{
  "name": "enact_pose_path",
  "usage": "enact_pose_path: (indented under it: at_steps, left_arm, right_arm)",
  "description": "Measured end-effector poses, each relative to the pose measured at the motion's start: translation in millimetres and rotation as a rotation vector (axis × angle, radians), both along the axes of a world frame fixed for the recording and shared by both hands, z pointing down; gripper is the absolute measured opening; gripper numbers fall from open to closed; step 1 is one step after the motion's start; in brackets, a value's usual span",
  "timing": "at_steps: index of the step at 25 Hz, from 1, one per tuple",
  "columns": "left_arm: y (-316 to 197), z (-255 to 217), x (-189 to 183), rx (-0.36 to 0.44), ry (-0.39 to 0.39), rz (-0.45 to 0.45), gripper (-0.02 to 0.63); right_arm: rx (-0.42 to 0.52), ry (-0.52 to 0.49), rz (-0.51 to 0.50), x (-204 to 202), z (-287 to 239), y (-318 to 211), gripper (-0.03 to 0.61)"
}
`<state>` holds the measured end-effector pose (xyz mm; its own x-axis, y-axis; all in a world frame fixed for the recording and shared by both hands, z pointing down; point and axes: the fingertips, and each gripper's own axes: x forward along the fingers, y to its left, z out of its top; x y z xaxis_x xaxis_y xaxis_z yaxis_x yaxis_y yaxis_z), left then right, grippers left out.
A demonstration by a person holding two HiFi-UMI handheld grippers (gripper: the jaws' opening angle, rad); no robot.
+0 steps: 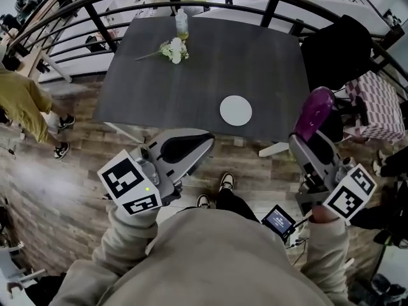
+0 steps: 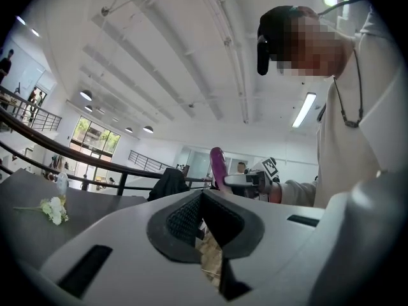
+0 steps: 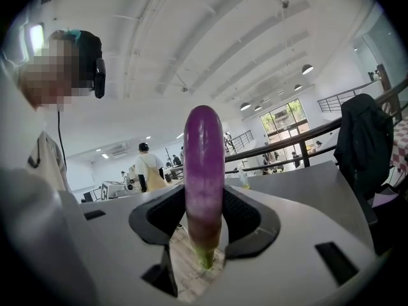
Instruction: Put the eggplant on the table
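the glossy purple eggplant (image 3: 204, 164) stands upright in the right tongs (image 3: 204, 218). their dark ribbed pads press its lower half from both sides, and its green stem end points down toward the wooden plank floor (image 3: 188, 269). in the head view the right tongs (image 1: 305, 140) hold the eggplant (image 1: 312, 112) just off the near right corner of the dark grey rectangular surface (image 1: 210, 62), not resting on it. the left tongs (image 1: 205, 140) are closed on nothing, tips together near the surface's front edge. a round white plate (image 1: 236, 110) lies on the surface near that edge. a small bunch of white flowers (image 1: 173, 50) and a clear bottle (image 1: 182, 24) sit farther back.
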<state>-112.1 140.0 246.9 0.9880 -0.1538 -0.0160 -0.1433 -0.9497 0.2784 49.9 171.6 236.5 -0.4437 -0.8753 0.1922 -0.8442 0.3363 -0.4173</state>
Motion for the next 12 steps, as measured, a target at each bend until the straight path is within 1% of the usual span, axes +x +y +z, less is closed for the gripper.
enact_pose_path:
  at_steps: [5, 12]
  left_arm:
    - [-10.7, 1.0, 10.9, -0.006, -0.019, -0.008, 0.005]
    - [-46.1, -1.9, 59.2, 0.007, -0.025, 0.025, 0.005]
  right_arm:
    - [-0.004, -0.031, -0.014, 12.4, 6.2, -10.2, 0.192]
    - [-0.005, -0.047, -0.011, 55.4, 13.1, -41.7, 0.192]
